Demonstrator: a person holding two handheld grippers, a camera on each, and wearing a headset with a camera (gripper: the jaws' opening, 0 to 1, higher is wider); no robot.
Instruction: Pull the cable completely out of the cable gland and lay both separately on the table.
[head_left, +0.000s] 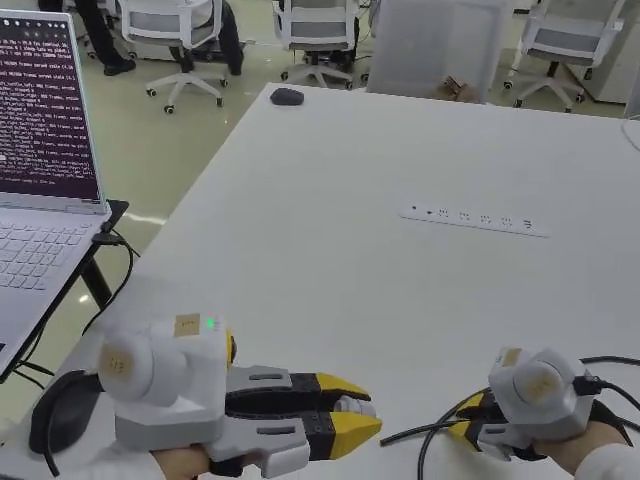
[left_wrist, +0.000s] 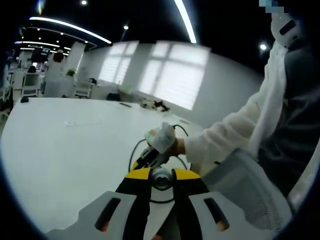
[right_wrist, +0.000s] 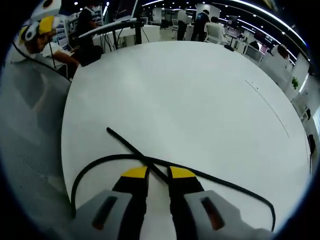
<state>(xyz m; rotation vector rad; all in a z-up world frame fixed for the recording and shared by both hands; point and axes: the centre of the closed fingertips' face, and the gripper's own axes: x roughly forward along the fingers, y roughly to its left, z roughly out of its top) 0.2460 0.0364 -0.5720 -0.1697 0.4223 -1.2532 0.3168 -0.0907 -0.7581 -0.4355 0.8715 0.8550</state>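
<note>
The pulling-out looks finished. The cable (right_wrist: 215, 181) has a free end lying bare on the white surface (head_left: 350, 200). The gland (left_wrist: 161, 178) is held apart from it, and I can see no cable running into it. So the step in hand is, I judge, laying down the 2 parts.

The left hand-held gripper (head_left: 352, 407) has its yellow-tipped jaws pressed against the small metal gland from both sides, gripping it at the very tips. In the head view it is near the front edge of the surface; I cannot tell whether the gland touches the surface.

The right hand-held gripper (right_wrist: 152, 173) has its jaws nearly together, low over the surface. The straight end stretch of the cable passes between the tips and looks pinched there. The rest of the cable lies in a loose loop on the surface and crosses itself just ahead of the jaws.

The next move calls for lowering the gland onto a bare spot well apart from the loop and parting the left jaws. The right jaws can then let go of the cable. The round gland may roll once it is freed.
</note>
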